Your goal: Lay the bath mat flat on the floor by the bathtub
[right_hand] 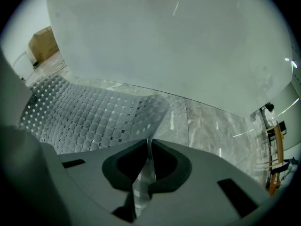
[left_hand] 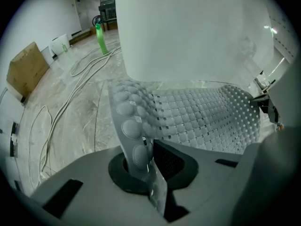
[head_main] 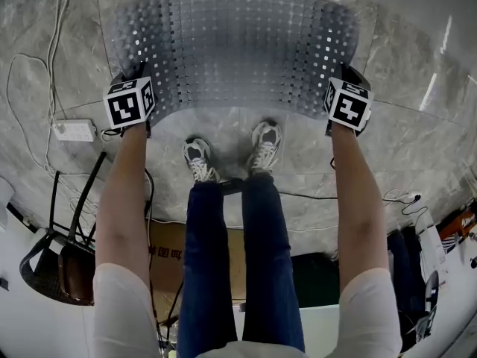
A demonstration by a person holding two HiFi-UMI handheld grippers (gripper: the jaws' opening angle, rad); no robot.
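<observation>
A translucent grey bath mat [head_main: 235, 47] with a grid of small holes and round suction cups hangs spread between my two grippers over the marble floor, bowed in the middle. My left gripper [head_main: 134, 103] is shut on the mat's near left corner [left_hand: 134, 140]. The pinched edge stands upright between its jaws. My right gripper [head_main: 344, 104] is shut on the near right corner [right_hand: 149, 126]. The white bathtub wall [left_hand: 188, 32] fills the top of both gripper views, with the same bathtub wall [right_hand: 178, 41] close behind the mat.
The person's two shoes [head_main: 231, 155] stand just behind the mat. A white power strip [head_main: 73, 130] with cables lies on the floor at left. A black chair [head_main: 56, 263] is at lower left, a cardboard box [left_hand: 26, 69] and a green bottle [left_hand: 100, 39] farther off.
</observation>
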